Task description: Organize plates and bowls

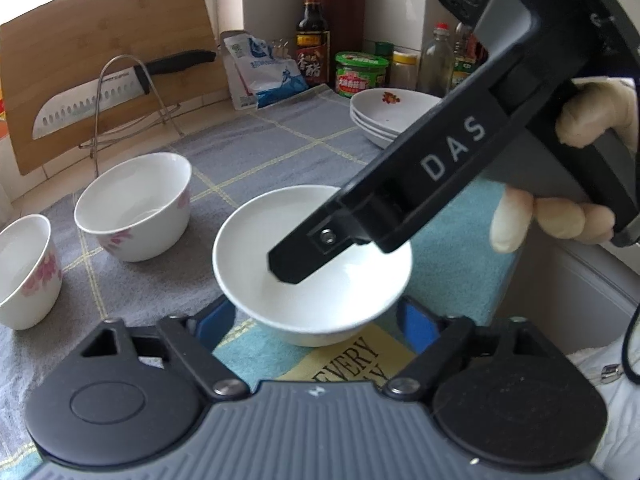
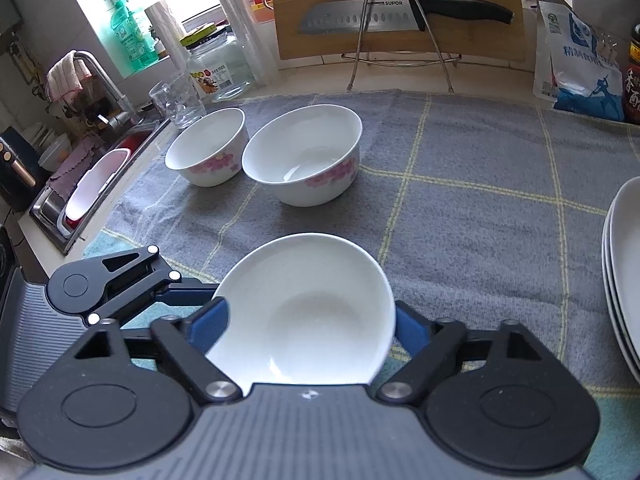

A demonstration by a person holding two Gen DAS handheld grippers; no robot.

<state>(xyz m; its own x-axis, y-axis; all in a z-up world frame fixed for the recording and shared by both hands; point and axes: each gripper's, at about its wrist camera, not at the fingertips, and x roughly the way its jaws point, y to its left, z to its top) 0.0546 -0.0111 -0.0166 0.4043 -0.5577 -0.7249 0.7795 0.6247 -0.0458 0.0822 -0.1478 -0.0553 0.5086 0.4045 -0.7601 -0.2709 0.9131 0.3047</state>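
Observation:
A plain white bowl (image 1: pixel 312 280) sits on the cloth close in front of my left gripper (image 1: pixel 316 320), whose blue pads stand wide apart on either side of it, open. My right gripper (image 2: pixel 312 328) reaches over the same bowl (image 2: pixel 316 312); one finger (image 1: pixel 340 236) is inside it, the other outside, pads against the rim. Two pink-flowered bowls (image 2: pixel 304 160) (image 2: pixel 208 148) stand side by side further back. A stack of white plates (image 1: pixel 392 116) with a red flower print is at the right, and its edge also shows in the right wrist view (image 2: pixel 624 280).
A grey checked cloth (image 2: pixel 480 200) covers the counter. A cutting board and knife on a wire rack (image 2: pixel 400 20) lean at the back. Bottles and jars (image 1: pixel 360 72), a salt bag (image 2: pixel 576 56), a glass (image 2: pixel 176 100) and a sink (image 2: pixel 92 184) surround the area.

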